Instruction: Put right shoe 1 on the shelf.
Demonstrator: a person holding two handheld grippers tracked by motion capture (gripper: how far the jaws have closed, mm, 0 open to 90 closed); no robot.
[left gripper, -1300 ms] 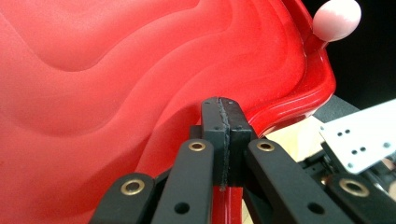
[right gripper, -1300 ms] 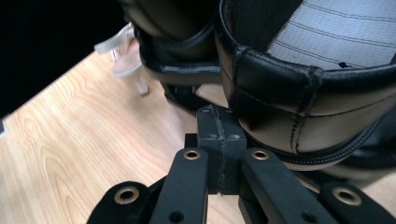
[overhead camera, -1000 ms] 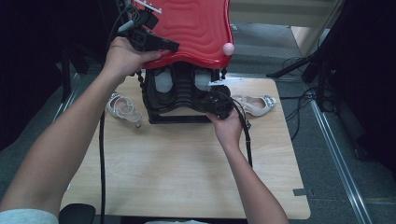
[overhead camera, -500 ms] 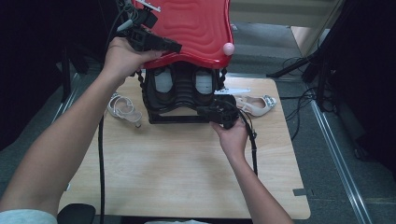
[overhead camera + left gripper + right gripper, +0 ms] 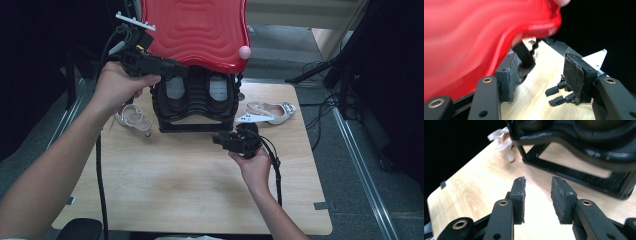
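Backing off the black ribbed plastic rack (image 5: 195, 102) toward the bench's (image 5: 200, 190) near edge, the right claw (image 5: 221, 140) is spread and empty, while the left claw (image 5: 181, 70), also spread, props the rack's wavy red lid (image 5: 195, 30) up.

I find no readable text, label, brand, number or sign anywhere on or around red lid (image 5: 195, 31) in my views.

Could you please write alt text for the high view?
A person's left gripper reaches under a raised red lid on a black rack, while the right gripper hovers open over the wooden table. A pale shoe lies beside the rack.
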